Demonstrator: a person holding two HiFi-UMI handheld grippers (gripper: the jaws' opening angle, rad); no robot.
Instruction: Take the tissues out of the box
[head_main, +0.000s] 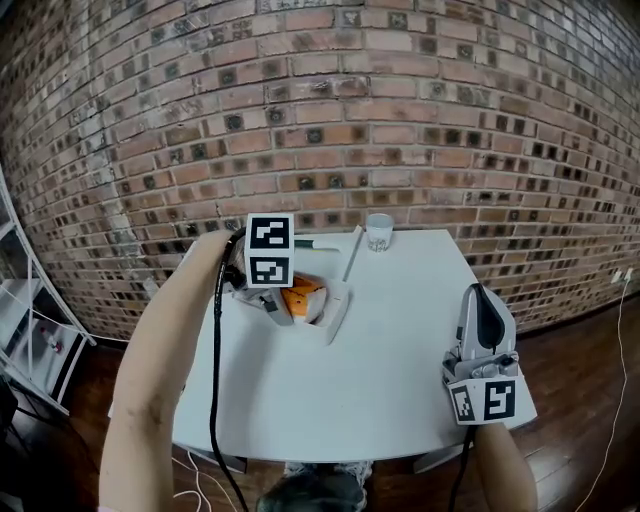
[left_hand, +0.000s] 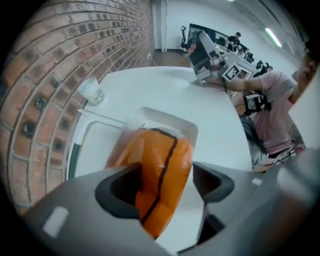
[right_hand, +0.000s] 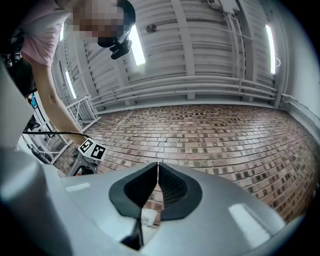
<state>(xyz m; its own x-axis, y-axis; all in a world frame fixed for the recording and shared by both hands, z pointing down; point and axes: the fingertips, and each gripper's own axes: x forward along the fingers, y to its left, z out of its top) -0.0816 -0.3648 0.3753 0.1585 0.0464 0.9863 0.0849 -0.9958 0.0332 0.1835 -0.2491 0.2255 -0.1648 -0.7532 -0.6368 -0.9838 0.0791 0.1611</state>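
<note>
Fingers (left_hand: 120, 187) of left gripper (left_hand: 166, 170) clamped across orange tissue pack (left_hand: 162, 150). Pack sits inside white box (left_hand: 165, 117) on surface (head_main: 400, 340). My guess: pack light and squashy, film wrap slick, so pinch across narrow width near middle, not at corner. Long axis runs away from gripper toward box's far wall, black line (left_hand: 167, 165) along it. Right gripper (right_hand: 158, 167) well right of box, fingers together, nothing held.
</note>
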